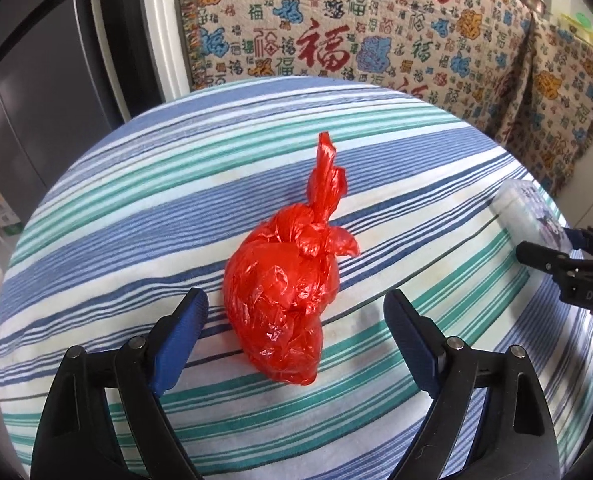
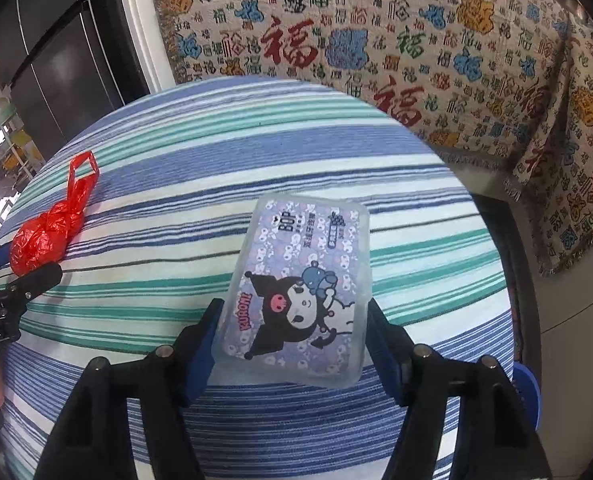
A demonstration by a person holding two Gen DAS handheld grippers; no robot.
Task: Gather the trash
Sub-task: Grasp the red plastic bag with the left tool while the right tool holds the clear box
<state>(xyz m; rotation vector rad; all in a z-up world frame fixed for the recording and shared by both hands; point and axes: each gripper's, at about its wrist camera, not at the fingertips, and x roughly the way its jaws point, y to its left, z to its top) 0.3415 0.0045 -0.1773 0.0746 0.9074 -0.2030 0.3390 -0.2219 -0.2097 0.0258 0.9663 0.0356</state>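
Observation:
A knotted red plastic bag (image 1: 284, 300) lies on the striped tablecloth (image 1: 136, 208), its handles pointing away. My left gripper (image 1: 296, 320) is open with its blue pads on either side of the bag's near end, not touching it. The bag also shows in the right wrist view (image 2: 48, 232) at far left. A purple cartoon tissue pack (image 2: 300, 292) lies between the pads of my right gripper (image 2: 294, 328), which touch its two sides. The pack also shows in the left wrist view (image 1: 532, 212) at the right edge, with my right gripper (image 1: 568, 264) on it.
A cloth printed with Chinese characters (image 1: 376, 24) hangs behind the table and drapes to the right (image 2: 556, 160). Dark cabinet doors (image 1: 36, 80) stand at the left. The table's far right edge (image 2: 488, 216) drops off near the tissue pack.

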